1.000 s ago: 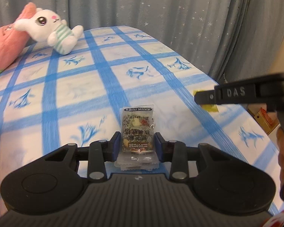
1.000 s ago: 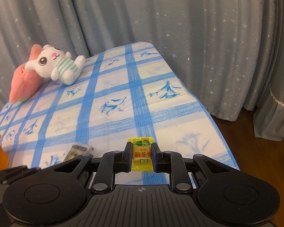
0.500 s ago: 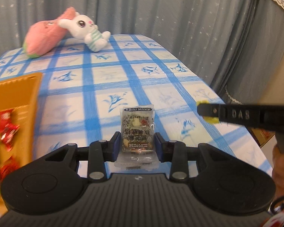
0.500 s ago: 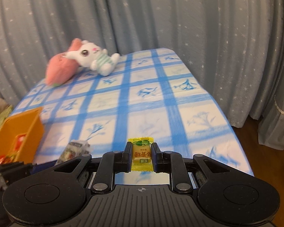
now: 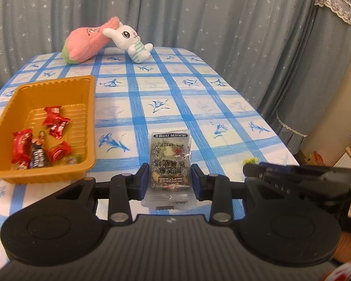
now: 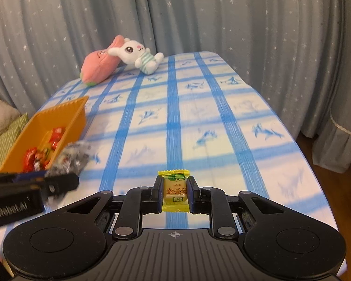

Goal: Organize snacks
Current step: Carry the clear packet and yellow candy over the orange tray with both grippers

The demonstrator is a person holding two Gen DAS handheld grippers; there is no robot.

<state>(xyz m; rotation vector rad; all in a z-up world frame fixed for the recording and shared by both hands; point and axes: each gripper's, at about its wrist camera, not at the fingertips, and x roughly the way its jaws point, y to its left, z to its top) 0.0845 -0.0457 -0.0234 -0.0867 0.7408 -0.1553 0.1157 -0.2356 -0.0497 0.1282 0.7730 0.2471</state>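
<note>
Between the blue pads of my left claw (image 5: 170, 181) sits a clear snack packet (image 5: 170, 161) with a dark, speckled print; both pads press against its sides, and it stands upright above the counter (image 5: 199, 98), which wears a blue-and-white checked cloth. My right claw (image 6: 175, 193) is clamped in the same way on a small yellow candy (image 6: 174, 190) with red lettering, also clear of the cloth. In the left wrist view the right claw shows as a dark bar at the right edge, level with the packet. In the right wrist view the left claw enters from the left, blurred, with the packet sticking out of it.

To my left on the counter sits an orange tray (image 5: 92, 117) with ribbed walls. It holds several red-wrapped candies (image 5: 55, 123) and one dark wrapper (image 5: 38, 157), all gathered toward its near half. The packet in my left claw is just beside the tray's near right corner, outside the rim.

At the far end of the counter lies a pink plush (image 5: 86, 41), with a white rabbit plush (image 5: 131, 38) in a striped green shirt leaning against it. Grey star-print curtains (image 5: 210, 11) hang behind and to the right.
</note>
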